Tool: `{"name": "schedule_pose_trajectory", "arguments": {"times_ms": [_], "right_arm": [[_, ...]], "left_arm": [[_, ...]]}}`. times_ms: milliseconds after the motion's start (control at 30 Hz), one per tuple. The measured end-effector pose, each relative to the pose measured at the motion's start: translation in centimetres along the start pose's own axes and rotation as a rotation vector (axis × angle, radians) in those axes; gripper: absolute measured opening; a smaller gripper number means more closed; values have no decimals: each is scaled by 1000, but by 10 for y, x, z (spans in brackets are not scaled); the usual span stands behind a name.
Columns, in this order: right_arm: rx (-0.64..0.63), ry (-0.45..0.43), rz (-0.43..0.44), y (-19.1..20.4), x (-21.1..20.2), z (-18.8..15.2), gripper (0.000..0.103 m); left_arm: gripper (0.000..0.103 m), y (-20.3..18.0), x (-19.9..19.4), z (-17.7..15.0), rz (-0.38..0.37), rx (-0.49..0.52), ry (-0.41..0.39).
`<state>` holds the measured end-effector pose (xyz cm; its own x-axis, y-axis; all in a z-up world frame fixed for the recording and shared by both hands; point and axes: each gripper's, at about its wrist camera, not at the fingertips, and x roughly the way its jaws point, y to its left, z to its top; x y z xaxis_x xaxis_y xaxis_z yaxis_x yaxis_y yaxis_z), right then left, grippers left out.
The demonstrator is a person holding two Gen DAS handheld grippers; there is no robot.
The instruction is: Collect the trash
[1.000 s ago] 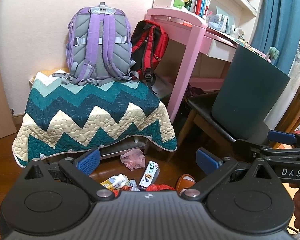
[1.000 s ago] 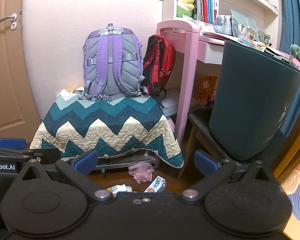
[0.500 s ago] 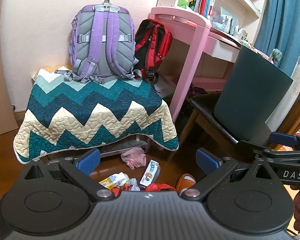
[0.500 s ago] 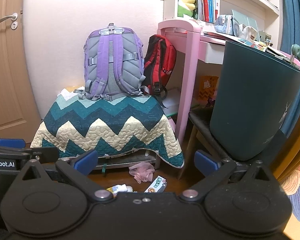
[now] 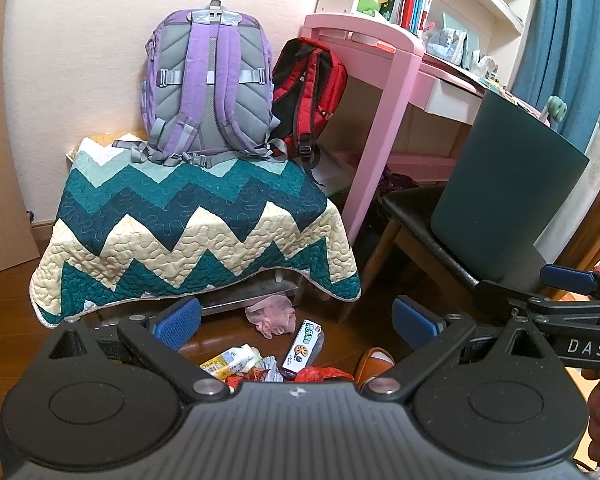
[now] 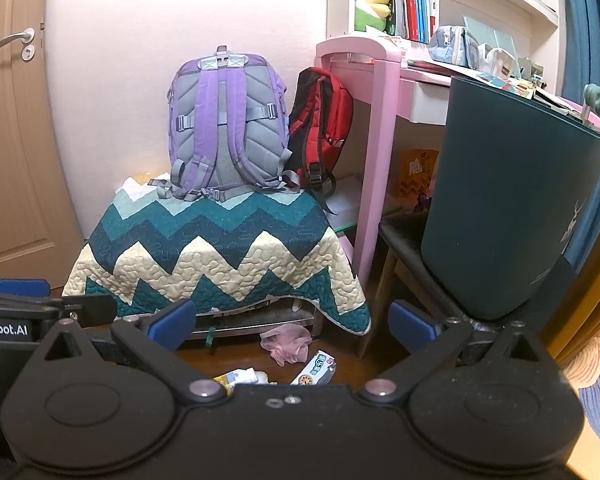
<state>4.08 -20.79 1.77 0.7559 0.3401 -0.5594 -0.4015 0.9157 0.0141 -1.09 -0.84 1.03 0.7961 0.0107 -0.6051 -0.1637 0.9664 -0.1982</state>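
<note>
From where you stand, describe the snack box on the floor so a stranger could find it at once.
Start at the zigzag quilt draped over the low stand, and drop to the wooden floor below its front right corner. Just past the crumpled pink bag lies the snack box: long, white, with green lettering and a round cookie picture. It is the only straight-edged carton among the crumpled wrappers.
</note>
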Motion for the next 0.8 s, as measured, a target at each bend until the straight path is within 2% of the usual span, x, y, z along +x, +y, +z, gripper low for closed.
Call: {"name": "schedule_pose_trajectory", "arguments": {"times_ms": [567, 733, 800], "right_arm": [[-5, 38, 9, -2, 17, 2, 103], [-29, 67, 22, -1, 40, 8, 103], [-22, 103, 42, -5, 59, 15, 103]], "left_arm": [[103, 12, 16, 1, 3, -32, 29], [103, 26, 31, 4, 10, -45, 42], [103, 38, 39, 7, 36, -57, 35]]}}
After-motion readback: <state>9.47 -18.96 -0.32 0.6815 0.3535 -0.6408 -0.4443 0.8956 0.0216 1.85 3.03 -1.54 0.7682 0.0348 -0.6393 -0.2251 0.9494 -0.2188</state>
